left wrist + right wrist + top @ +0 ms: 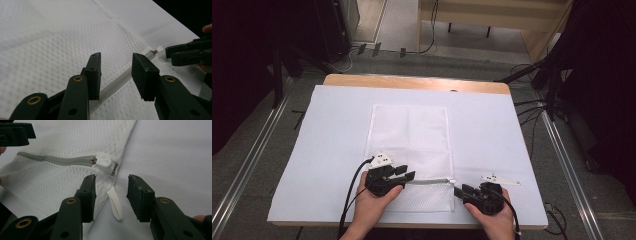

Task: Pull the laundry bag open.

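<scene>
A white mesh laundry bag (409, 145) lies flat on the white table cover, with a grey zipper (428, 182) running across near its front edge. My left gripper (408, 176) is open at the zipper's left part; in the left gripper view the zipper (117, 82) passes between its jaws (116, 75). My right gripper (458, 191) is open just off the bag's right edge. In the right gripper view the zipper slider (93, 160) and white pull tab (105, 163) sit beyond its jaws, and a white fabric loop (115, 205) lies between them.
A white cover (337, 130) spreads over the wooden table (412, 81). A small white flat piece (499, 179) lies right of the bag beside my right hand. Cables and dark equipment stand on the floor around the table.
</scene>
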### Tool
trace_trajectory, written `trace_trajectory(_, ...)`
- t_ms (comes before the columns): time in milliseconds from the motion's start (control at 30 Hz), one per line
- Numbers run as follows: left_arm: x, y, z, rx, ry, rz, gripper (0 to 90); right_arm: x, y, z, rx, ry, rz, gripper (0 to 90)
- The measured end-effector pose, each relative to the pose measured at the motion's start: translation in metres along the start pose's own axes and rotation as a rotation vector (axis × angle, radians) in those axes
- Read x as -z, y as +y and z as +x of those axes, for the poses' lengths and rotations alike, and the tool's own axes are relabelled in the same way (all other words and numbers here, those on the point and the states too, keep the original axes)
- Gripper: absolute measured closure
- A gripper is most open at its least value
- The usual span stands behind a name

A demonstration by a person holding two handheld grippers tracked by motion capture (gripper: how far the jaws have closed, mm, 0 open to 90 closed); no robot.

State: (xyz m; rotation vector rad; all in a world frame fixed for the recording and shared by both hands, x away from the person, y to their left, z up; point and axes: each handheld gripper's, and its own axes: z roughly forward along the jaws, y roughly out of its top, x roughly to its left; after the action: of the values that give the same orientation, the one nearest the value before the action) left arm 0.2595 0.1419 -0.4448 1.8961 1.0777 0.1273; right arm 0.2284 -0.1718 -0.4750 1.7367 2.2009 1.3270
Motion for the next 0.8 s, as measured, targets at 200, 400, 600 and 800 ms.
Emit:
trace_trajectory(200, -0.005, 0.000, -0.004, -0.009, -0.016, 0.011, 61.0, -0.010, 0.000, 0.009, 0.060, -0.037, -0.012, 50.5)
trace_trajectory(400, -0.006, -0.001, -0.005, -0.004, -0.019, 0.012, 60.8, -0.017, -0.002, 0.019, 0.137, -0.049, -0.017, 45.9)
trace_trajectory(600, -0.006, 0.002, -0.004, 0.006, -0.045, 0.009, 60.6, -0.022, -0.009, 0.035, 0.214, -0.109, 0.001, 46.0)
trace_trajectory(800, -0.009, 0.009, -0.007, 0.002, -0.055, 0.014, 59.8, -0.024, -0.012, 0.040, 0.254, -0.217, -0.011, 67.0)
